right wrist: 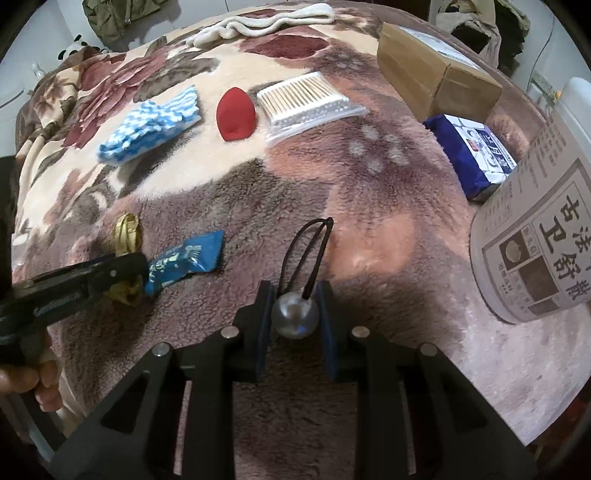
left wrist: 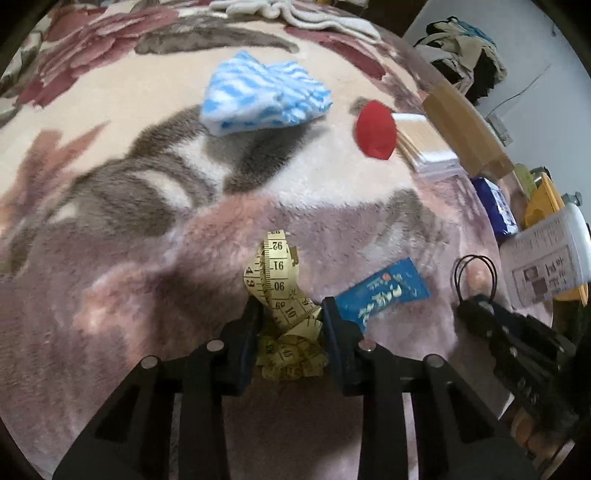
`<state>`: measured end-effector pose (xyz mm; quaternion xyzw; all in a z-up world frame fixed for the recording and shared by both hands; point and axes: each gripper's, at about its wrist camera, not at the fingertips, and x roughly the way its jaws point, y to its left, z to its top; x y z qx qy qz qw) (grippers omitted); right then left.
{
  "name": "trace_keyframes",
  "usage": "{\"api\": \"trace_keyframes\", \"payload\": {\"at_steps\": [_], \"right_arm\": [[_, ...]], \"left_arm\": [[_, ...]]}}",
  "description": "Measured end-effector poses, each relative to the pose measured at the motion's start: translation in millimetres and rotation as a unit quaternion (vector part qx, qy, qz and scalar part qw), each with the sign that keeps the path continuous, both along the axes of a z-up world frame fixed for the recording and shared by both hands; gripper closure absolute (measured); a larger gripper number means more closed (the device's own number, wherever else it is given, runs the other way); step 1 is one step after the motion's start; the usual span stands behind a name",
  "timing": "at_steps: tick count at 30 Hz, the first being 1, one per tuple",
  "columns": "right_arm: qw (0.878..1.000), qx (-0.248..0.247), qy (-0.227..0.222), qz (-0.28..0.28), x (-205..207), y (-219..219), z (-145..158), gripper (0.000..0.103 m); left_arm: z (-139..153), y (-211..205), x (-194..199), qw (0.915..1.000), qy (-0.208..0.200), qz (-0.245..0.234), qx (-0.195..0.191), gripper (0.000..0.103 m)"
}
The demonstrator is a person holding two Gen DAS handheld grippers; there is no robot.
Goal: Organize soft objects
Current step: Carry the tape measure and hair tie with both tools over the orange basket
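My left gripper (left wrist: 291, 314) is shut on a bunched yellow measuring tape (left wrist: 282, 295), held just over the floral blanket; it also shows in the right wrist view (right wrist: 127, 236). My right gripper (right wrist: 295, 295) is shut on the silver bead (right wrist: 295, 316) of a black hair tie (right wrist: 308, 247); the hair tie's loop shows in the left wrist view (left wrist: 474, 273). A blue-and-white striped cloth (left wrist: 264, 94) (right wrist: 153, 123) and a red sponge (left wrist: 376, 130) (right wrist: 235, 114) lie farther back. A blue snack packet (left wrist: 382, 288) (right wrist: 186, 260) lies between the grippers.
A bag of cotton swabs (right wrist: 306, 101), a cardboard box (right wrist: 436, 79), a blue tissue pack (right wrist: 476, 155) and a white labelled container (right wrist: 543, 229) stand to the right. A white towel (right wrist: 258, 22) lies at the far edge of the blanket (right wrist: 369, 177).
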<state>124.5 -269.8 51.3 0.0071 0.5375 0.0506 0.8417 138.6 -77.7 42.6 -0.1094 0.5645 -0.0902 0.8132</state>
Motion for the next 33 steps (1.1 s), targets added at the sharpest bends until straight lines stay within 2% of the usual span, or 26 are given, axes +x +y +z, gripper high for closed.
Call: {"api": "trace_keyframes", "payload": {"at_steps": [7,14,22,33], "right_arm": [[1.000,0.017,-0.013,-0.002,-13,2,11,0.078],[0.999,0.028,-0.017,-0.003,-30,3,17,0.078],[1.000,0.028,-0.014,-0.003,-43,4,18,0.078],[0.999,0.025,-0.021,-0.002,-50,6,29,0.078]], "left_arm": [[22,13,-23,0.9998,-0.022,-0.003,0.001,0.070],[26,15,-42,0.9997,-0.023,-0.008,-0.003,0.070],[30,14,-53,0.9996,-0.027,-0.008,-0.003,0.070],[46,5,-59,0.9990,-0.039,-0.012,0.016,0.070]]}}
